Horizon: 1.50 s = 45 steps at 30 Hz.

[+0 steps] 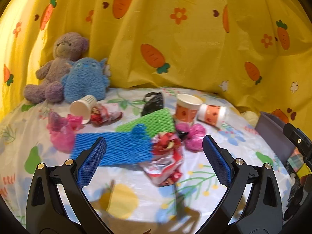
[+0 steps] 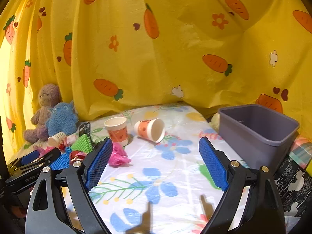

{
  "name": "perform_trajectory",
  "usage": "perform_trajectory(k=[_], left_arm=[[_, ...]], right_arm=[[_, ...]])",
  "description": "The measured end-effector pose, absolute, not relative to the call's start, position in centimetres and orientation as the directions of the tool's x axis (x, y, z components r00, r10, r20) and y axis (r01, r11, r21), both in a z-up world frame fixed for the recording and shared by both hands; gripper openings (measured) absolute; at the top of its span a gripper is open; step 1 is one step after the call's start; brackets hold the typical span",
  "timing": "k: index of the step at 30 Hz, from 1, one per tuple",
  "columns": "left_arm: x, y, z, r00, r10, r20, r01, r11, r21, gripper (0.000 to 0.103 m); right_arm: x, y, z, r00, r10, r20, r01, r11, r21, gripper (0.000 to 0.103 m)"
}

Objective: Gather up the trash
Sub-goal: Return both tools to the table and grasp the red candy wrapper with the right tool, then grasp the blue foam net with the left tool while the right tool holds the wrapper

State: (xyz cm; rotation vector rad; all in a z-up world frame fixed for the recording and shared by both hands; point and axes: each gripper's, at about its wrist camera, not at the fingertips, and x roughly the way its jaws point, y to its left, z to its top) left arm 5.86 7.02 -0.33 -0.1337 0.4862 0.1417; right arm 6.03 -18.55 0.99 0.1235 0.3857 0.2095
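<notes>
Both views are bright and warm, tinted by the yellow curtain (image 1: 175,44). At its far left edge the cloth glows, so light comes through from that side. Soft brown shadows of the left tool (image 1: 154,148) and the right tool (image 2: 156,161) fall on the bench (image 2: 165,175) just below their fingers, toward the camera. Motion blur smears the red wrapper (image 1: 165,156) between the left tool's fingers and softens the print nearby. Fisheye bending curves the edges, and the corners go black.
</notes>
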Motion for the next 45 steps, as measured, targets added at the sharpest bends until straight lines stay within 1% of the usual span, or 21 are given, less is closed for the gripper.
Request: perform_trajectory(k=[7,10,12,14,16,19,21,22,24,28,30,38,41,45], left_arm=[[4.2,14.0,-1.4,0.843,0.235,-0.485,-0.328,0.938,-0.116,0.097],[3.8,15.5,-1.5,0.842,0.250,-0.478,-0.351,0.927,-0.133,0.097],[3.8,15.9,-1.6,0.838,0.255,-0.481,-0.359,0.924,-0.135,0.097],[3.9,16.3,-1.8,0.834,0.258,-0.487,-0.365,0.921,-0.138,0.097],[4.0,16.8,-2.0,0.831,0.258,-0.493,-0.372,0.916,-0.148,0.097],[4.3,17.5,-2.4,0.829,0.247,-0.502,-0.376,0.911,-0.172,0.097],[4.4,17.8,-2.6,0.825,0.248,-0.508,-0.378,0.910,-0.171,0.097],[4.5,17.9,-2.7,0.825,0.248,-0.508,-0.378,0.910,-0.169,0.097],[4.6,18.2,-2.8,0.823,0.248,-0.510,-0.380,0.909,-0.171,0.097],[4.8,18.5,-3.2,0.824,0.236,-0.516,-0.373,0.910,-0.179,0.097],[4.9,18.2,-3.3,0.825,0.222,-0.520,-0.360,0.915,-0.181,0.097],[6.1,14.9,-3.6,0.836,0.150,-0.528,-0.265,0.953,-0.148,0.097],[6.9,13.5,-3.8,0.836,0.096,-0.541,-0.218,0.962,-0.164,0.097],[8.5,11.6,-4.0,0.825,0.057,-0.563,-0.184,0.968,-0.172,0.097]], right_arm=[[8.0,-10.2,-1.5,0.809,0.374,-0.454,-0.359,0.925,0.123,0.087],[9.0,-7.4,-2.4,0.768,0.408,-0.494,-0.408,0.906,0.115,0.087],[9.5,-6.0,-2.7,0.749,0.418,-0.513,-0.427,0.898,0.108,0.084],[10.1,-5.0,-2.9,0.738,0.427,-0.523,-0.439,0.892,0.108,0.083],[10.7,-4.1,-3.0,0.729,0.428,-0.535,-0.444,0.890,0.106,0.081],[11.8,-2.9,-3.3,0.702,0.442,-0.558,-0.455,0.881,0.126,0.071],[12.3,-2.4,-3.7,0.688,0.449,-0.570,-0.463,0.877,0.133,0.061],[12.5,-2.2,-3.9,0.683,0.448,-0.577,-0.465,0.876,0.131,0.058],[12.8,-2.0,-4.3,0.673,0.447,-0.589,-0.469,0.874,0.127,0.043],[12.6,-2.4,-4.3,0.677,0.456,-0.578,-0.479,0.869,0.125,0.036],[12.3,-3.0,-4.0,0.689,0.451,-0.567,-0.474,0.873,0.118,0.030],[9.9,-7.5,-2.1,0.783,0.404,-0.472,-0.405,0.908,0.106,0.029],[9.4,-8.9,-1.8,0.794,0.402,-0.456,-0.392,0.912,0.121,0.029],[9.2,-10.1,-1.7,0.800,0.395,-0.451,-0.377,0.916,0.135,0.029]])
